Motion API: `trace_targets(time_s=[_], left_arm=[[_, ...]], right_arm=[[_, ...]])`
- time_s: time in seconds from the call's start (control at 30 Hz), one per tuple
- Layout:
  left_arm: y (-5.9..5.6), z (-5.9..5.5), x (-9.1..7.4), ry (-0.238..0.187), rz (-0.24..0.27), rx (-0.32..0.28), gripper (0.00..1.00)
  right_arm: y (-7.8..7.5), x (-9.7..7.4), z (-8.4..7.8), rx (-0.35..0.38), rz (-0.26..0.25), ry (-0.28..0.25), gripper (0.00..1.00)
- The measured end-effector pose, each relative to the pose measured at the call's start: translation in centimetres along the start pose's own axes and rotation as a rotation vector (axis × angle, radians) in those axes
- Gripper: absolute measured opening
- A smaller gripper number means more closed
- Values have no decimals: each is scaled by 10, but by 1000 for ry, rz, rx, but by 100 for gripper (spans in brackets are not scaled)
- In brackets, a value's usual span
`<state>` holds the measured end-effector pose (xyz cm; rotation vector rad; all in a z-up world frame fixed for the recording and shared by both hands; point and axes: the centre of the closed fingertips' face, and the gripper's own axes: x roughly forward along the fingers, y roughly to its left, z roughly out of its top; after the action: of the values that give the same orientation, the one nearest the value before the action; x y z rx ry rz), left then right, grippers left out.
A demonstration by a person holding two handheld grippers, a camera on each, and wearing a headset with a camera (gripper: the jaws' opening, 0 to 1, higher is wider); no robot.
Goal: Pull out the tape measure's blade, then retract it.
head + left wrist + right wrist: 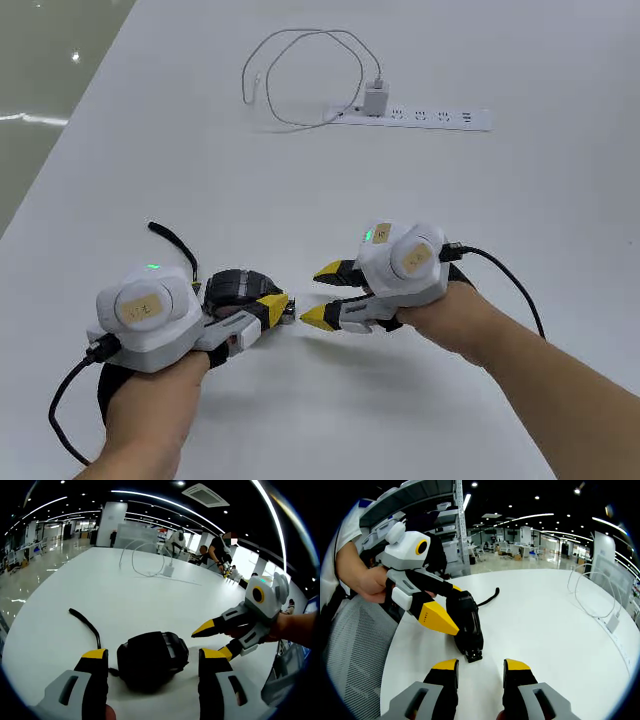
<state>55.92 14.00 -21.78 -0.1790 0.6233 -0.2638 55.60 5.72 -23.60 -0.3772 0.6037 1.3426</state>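
Note:
The black tape measure (238, 288) lies on the white table (300, 190) between the jaws of my left gripper (258, 292), which is shut on its sides. In the left gripper view the tape measure (152, 660) sits between the yellow-tipped fingers (95, 656). Its blade is wound in, and the end hook (474, 655) sticks out toward my right gripper (481, 666). The right gripper (323, 294) is open, its tips just short of the hook and holding nothing. The tape's black wrist strap (175, 245) trails behind on the table.
A white power strip (440, 118) with a charger (375, 100) and a looped white cable (300, 70) lies at the far side. The table's left edge (70, 120) runs diagonally beside a glossy floor. People stand far behind in the left gripper view.

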Motion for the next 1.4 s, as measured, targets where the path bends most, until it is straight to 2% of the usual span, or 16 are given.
trace_targets(time_s=[0.43, 0.63, 0.9, 1.27, 1.4], left_arm=[[1, -4, -12, -10, -54, 78, 74], [1, -6, -19, -15, -81, 82, 76], [-1, -8, -26, -15, -128, 141, 78], [-2, -16, -40, 0, -177, 195, 82], [-4, -21, -46, 12, -198, 220, 84]], right_arm=[[4, -21, -15, 50, -68, -27, 46], [5, -31, -23, 61, -96, -29, 56], [7, -44, -31, 90, -128, -37, 65], [13, -70, -39, 111, -173, -46, 75], [16, -78, -42, 118, -187, -42, 75]])
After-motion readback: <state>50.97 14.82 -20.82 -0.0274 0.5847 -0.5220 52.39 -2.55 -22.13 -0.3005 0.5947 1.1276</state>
